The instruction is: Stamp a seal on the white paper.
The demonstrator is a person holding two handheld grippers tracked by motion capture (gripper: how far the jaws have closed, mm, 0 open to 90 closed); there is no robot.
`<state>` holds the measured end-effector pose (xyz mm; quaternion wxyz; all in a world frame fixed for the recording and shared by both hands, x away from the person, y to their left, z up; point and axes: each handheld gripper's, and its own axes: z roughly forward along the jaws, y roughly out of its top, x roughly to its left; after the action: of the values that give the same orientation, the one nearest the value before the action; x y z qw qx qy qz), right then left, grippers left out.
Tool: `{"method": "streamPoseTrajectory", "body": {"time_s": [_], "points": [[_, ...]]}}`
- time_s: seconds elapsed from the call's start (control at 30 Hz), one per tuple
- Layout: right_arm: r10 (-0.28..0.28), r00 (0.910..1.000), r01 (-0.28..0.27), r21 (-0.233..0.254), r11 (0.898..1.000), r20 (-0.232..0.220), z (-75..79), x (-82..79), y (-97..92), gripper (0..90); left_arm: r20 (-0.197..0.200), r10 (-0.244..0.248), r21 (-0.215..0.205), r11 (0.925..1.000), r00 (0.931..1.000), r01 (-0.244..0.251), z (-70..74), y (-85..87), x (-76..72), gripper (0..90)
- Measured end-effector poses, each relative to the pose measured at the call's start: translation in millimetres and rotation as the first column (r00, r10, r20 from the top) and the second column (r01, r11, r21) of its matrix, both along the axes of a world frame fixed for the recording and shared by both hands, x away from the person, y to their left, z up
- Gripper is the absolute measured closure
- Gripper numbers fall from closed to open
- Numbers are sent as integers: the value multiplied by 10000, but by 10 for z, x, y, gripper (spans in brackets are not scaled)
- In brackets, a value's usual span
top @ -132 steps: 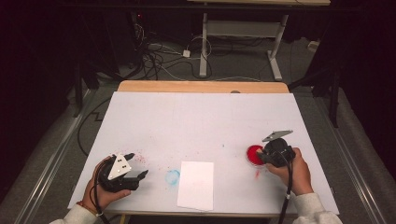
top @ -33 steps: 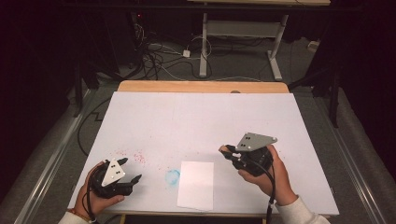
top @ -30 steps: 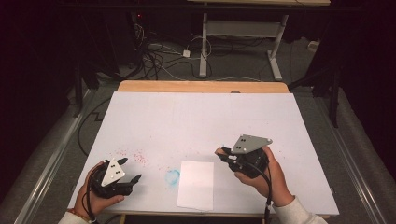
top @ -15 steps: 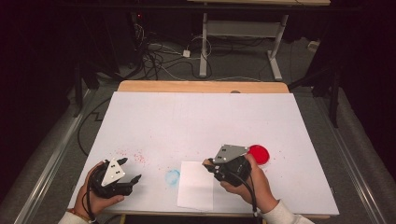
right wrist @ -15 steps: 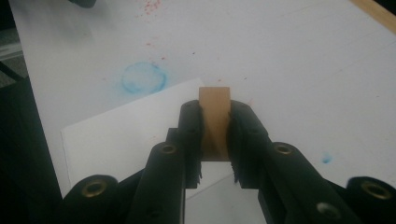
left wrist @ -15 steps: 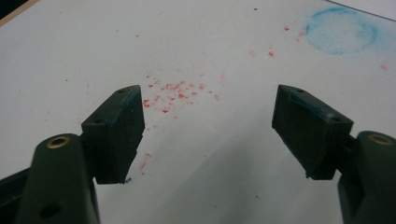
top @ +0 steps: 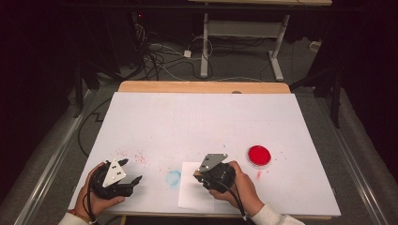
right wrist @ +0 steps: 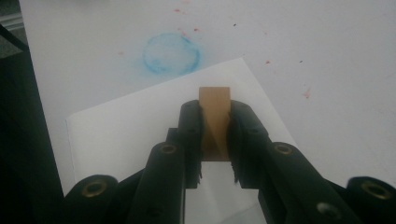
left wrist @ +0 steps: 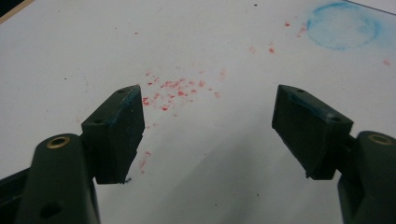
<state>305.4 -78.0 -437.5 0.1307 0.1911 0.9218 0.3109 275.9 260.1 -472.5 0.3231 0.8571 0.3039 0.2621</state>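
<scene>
Wooden stamp block (right wrist: pixel 215 119) is sitting clamped betw. jaws of right hand-held gripper (right wrist: pixel 215 140), tip projecting fwd, hanging just above white paper sheet (right wrist: pixel 135 126). Blue ring mark (right wrist: pixel 171 52) is lying ahead-left of gripper, on tabletop (top: pixel 197 117); red ink pad (top: pixel 259 155) is sitting off to its right, apart. Left hand-held gripper (left wrist: pixel 205 121) is resting w/ jaws apart, holding nothing, over red specks (left wrist: pixel 175 88). Step judged: bringing stamp over paper. Next move req. straight press down, block kept square.

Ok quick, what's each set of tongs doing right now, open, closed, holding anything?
Left tongs: open, empty, over red specks on the table.
Right tongs: closed on a small wooden block, above the white paper.
</scene>
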Motion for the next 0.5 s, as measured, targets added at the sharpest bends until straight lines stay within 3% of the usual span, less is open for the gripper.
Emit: {"method": "streamPoseTrajectory", "body": {"time_s": [0.37,0.5], "points": [[188,9992,-205,-459,9987,-360,-134,29,79,761,-10,-19,17,10000,10000,19,-1,-2,-1,248],[168,9990,-202,-847,9962,-404,-202,54,96,761,-11,-26,28,10000,10000,26,-2,-1,0,248]]}}
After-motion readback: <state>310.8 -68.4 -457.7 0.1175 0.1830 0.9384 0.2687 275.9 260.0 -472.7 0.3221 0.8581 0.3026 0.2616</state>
